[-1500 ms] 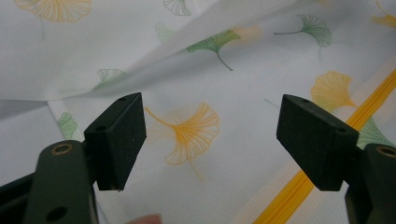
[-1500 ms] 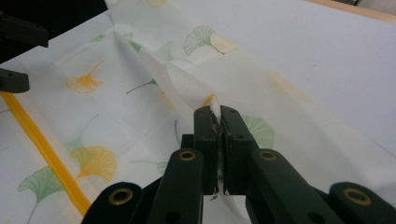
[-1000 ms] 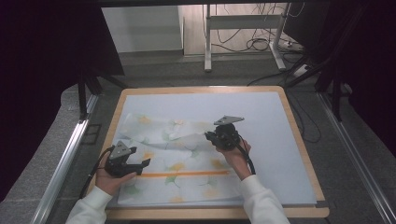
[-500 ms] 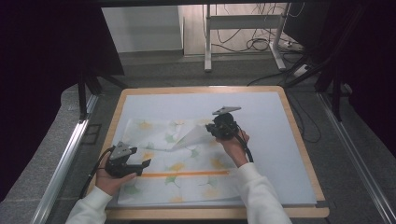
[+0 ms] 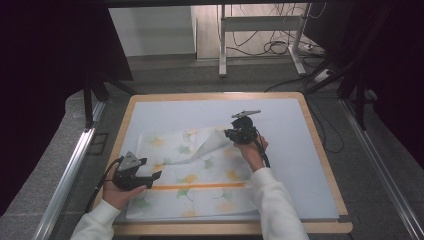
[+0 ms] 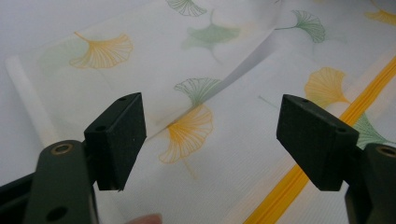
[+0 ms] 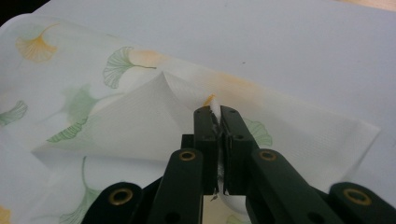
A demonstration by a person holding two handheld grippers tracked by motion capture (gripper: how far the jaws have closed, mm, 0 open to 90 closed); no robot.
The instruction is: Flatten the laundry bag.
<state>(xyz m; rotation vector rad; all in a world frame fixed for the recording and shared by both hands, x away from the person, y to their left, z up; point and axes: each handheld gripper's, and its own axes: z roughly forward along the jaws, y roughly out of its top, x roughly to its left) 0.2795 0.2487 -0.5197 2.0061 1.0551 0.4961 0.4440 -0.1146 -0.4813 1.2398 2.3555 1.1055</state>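
One cloth [image 5: 195,175], white and printed with green and orange ginkgo leaves and a single orange stripe [image 5: 200,186], is spread on the pale surface [image 5: 300,165], covering its near left part. Two tools are counted, one in each hand. Nearest, at the left near edge of the cloth, the left tool [image 5: 150,176] is held low and roughly level by the left hand [image 5: 120,192], pointing to the right across the fabric; its jaws stand wide apart with nothing between them, and in the left gripper view [image 6: 210,140] only the leaf print and the stripe are seen lying flat beyond them. A fingertip is cut off at the bottom edge of that view. Farther off, near the middle of the surface, the right tool [image 5: 231,134] is held in the right hand [image 5: 252,152] with the white sleeve reaching in from the near edge. Its jaws are pressed together on a pinch of the cloth, seen in the right gripper view [image 7: 215,112], and the far right corner of the cloth is folded over toward the left, showing its plain underside. The pinched edge itself is mostly hidden between the pads. Beyond the surface, a floor with cables [image 5: 270,47] is made out dimly.
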